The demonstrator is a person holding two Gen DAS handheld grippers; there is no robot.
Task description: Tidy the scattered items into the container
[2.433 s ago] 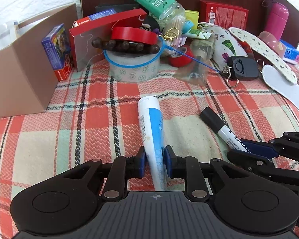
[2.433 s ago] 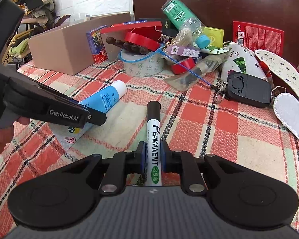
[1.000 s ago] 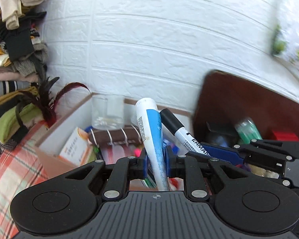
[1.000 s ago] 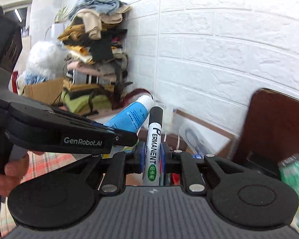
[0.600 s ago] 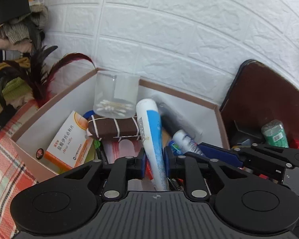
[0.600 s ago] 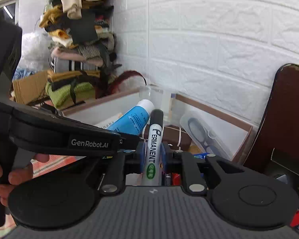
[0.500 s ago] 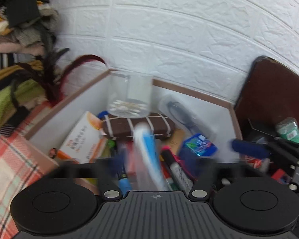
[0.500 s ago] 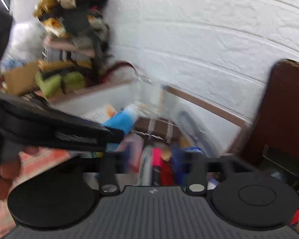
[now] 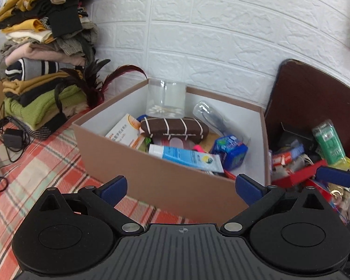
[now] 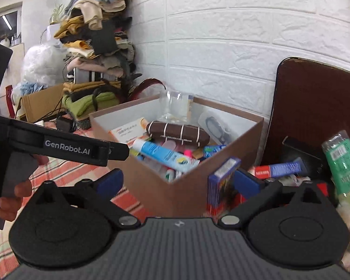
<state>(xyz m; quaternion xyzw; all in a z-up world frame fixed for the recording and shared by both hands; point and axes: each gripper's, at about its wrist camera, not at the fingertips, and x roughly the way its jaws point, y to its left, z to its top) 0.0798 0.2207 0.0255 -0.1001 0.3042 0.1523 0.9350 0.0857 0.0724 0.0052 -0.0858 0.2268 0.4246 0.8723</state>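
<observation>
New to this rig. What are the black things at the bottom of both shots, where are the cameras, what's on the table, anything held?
No robot arm: a person carries two hand-held grippers, each with a fisheye camera looking along its fingers. The black shapes are the left gripper and the right gripper; each view comes from its own gripper. Both jaws have just been opening and stand wide with nothing between them. Ahead, on the red plaid tablecloth, sits a brown cardboard box. A blue-and-white tube lies inside on top of other things, by a brown striped pouch. A heap of untidied items remains to the box's right.
</observation>
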